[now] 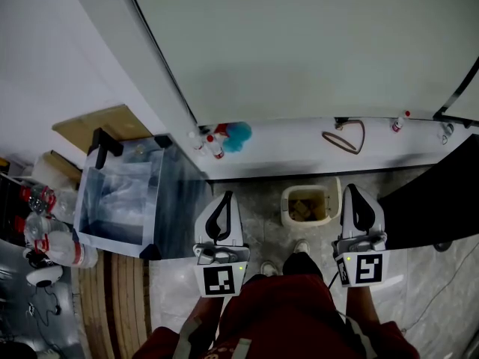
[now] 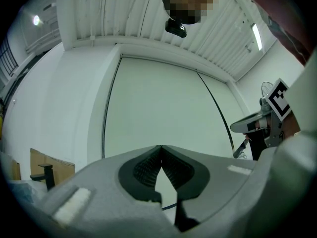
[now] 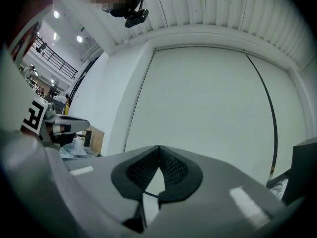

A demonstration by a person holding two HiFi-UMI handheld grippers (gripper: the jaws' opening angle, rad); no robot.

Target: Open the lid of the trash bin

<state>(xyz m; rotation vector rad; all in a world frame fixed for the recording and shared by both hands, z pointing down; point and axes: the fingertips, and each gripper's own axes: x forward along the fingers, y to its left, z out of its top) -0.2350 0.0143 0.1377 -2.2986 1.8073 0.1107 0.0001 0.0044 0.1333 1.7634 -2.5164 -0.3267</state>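
Marble floor [image 1: 262,212]: trash bin [image 1: 287,203] sits between left gripper [image 1: 226,197] and right gripper [image 1: 350,190], both jaws pressed together, empty.

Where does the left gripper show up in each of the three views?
Head view: the left gripper sits at lower centre-left, to the left of the trash bin.
Left gripper view: its own fingers fill the bottom of the picture, tips touching.
Right gripper view: it pokes in at the left edge.
Shared landmark: the pale wall panel ahead.
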